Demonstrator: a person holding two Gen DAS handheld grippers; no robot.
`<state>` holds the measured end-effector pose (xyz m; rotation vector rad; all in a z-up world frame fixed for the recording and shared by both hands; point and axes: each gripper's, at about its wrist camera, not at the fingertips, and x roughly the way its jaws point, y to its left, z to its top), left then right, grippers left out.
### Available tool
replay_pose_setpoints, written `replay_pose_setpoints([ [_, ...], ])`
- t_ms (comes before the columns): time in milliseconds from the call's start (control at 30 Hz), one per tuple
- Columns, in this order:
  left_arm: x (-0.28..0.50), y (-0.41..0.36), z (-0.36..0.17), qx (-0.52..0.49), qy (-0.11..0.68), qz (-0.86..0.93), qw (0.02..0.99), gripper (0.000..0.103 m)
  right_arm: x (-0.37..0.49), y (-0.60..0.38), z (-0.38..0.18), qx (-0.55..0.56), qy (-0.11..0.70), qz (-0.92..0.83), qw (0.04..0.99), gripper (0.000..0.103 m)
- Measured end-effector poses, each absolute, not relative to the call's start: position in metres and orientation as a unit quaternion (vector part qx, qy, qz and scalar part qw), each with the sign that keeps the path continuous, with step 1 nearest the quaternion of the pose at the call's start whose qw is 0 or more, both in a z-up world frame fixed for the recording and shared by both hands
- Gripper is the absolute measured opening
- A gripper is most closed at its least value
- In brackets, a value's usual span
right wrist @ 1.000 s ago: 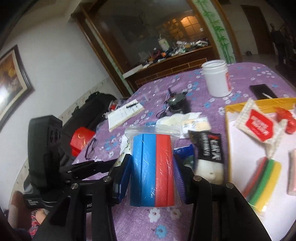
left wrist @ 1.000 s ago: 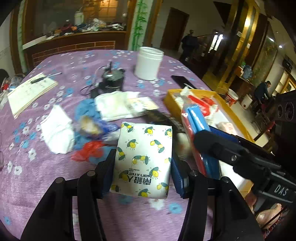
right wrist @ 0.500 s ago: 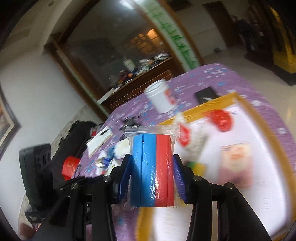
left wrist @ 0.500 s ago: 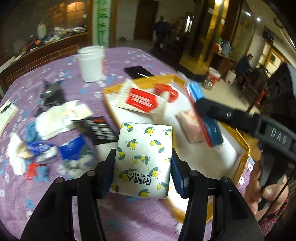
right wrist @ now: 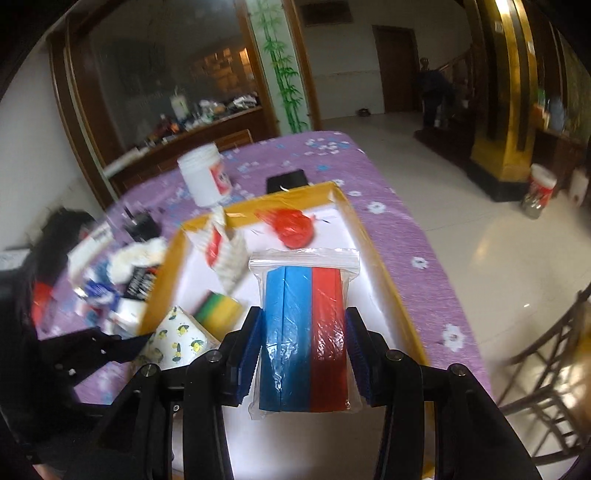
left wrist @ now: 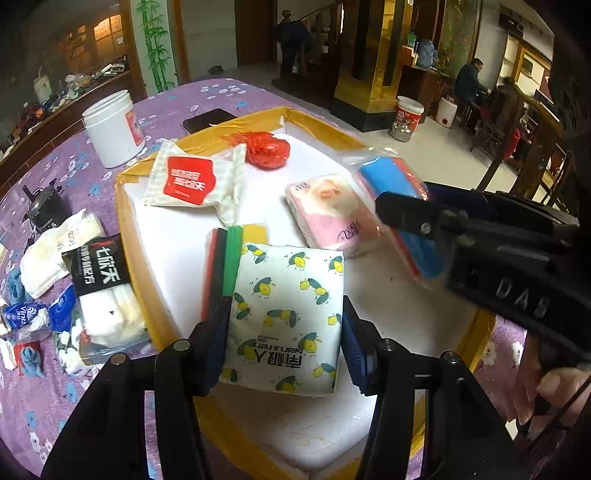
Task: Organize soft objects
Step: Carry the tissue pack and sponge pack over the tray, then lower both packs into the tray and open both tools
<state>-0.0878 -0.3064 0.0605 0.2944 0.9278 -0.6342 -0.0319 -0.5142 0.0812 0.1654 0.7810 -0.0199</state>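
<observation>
Lemon tissue pack (left wrist: 284, 314) is pinched by left gripper (left wrist: 282, 343) over tray (left wrist: 125, 229). Pink pack (left wrist: 332, 210) is seen only in left view. Blue-red bag (right wrist: 304, 332) is clamped by right gripper (right wrist: 303, 354).

**A lived-in home dining room**

A round table (left wrist: 229, 92) under a purple flowered cloth fills the near space, with a wooden dining chair (right wrist: 546, 369) at its right edge. Behind the table's far edge, a dark wood-framed glass partition (right wrist: 166, 81) tops a low counter (right wrist: 207, 122) crowded with household clutter, beside a pillar painted with green bamboo (right wrist: 280, 66). Glossy floor tiles (right wrist: 461, 206) run to a wooden door (right wrist: 395, 66), gold-clad columns (left wrist: 373, 55) and a staircase post (left wrist: 284, 14). A seated person (left wrist: 469, 81) occupies the far corner.
</observation>
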Motion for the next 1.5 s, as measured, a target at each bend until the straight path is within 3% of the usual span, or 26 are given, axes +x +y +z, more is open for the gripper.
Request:
replay_pose_setpoints([
  [767,-0.107,-0.316,0.049,0.185,0.399,-0.285,0.852,0.053,-0.04,-0.505,0.056,0.051,0.422,-0.015,0.905,0.049],
  [1500,-0.119,-0.312,0.061,0.189,0.371,-0.285,0.863,0.054,-0.052,-0.499,0.072,0.036,0.402,-0.02,0.915,0.069],
])
